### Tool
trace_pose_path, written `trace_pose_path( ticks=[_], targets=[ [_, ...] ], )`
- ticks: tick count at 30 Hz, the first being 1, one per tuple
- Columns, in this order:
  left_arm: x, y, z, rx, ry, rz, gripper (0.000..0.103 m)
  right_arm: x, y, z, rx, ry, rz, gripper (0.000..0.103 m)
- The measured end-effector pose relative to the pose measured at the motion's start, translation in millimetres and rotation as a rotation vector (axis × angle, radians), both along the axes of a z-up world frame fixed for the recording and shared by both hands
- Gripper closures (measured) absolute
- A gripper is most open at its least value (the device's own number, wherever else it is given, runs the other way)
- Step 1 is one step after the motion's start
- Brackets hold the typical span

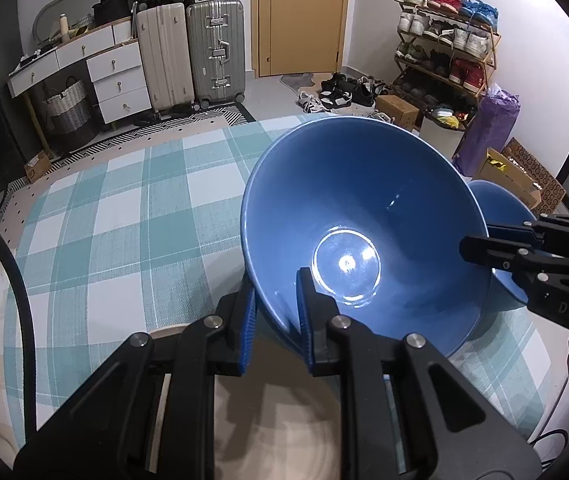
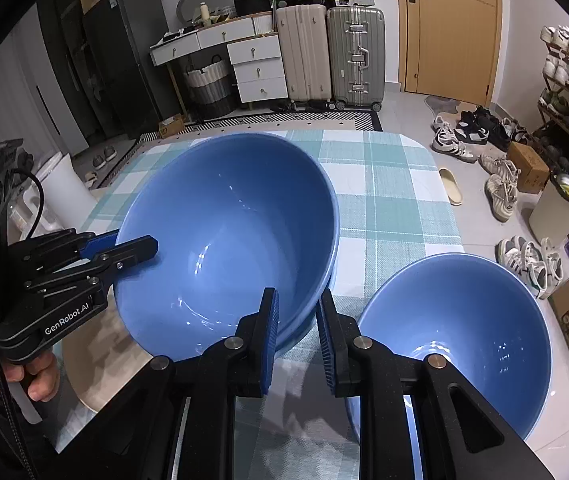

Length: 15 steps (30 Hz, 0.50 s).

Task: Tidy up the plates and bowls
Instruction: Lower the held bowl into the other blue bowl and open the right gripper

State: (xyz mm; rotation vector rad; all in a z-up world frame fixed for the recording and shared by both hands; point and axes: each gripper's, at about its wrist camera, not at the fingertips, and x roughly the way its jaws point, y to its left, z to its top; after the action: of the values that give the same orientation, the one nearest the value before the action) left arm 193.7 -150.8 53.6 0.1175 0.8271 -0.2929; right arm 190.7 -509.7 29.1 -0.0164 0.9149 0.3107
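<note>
A: Both hands are on the big blue bowl, and it sits over the checked tablecloth with its mouth facing up and tipped toward the far side of the table.

B: The left tongs pinch its rim at six o'clock in their own view. The right tongs are closed on the opposite rim, one finger inside, one outside.

A: A round bowl has no long axis. What counts is the second bowl.

B: That one stands at four o'clock from the big bowl, just beside it, right under the right tongs and mouth up too.

A: So the right hand is nearer. I would guess nesting comes next, but the rims already look very close.
</note>
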Motion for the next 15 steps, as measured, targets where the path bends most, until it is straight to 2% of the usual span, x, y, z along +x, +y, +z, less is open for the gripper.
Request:
trace_pose_path(
  ticks=[15],
  targets=[
    [4.6,-4.5,-20.2,0.077,-0.027,0.010,0.087,-4.4,13.4,-12.2,-0.055,0.003,0.006,0.083]
  ],
)
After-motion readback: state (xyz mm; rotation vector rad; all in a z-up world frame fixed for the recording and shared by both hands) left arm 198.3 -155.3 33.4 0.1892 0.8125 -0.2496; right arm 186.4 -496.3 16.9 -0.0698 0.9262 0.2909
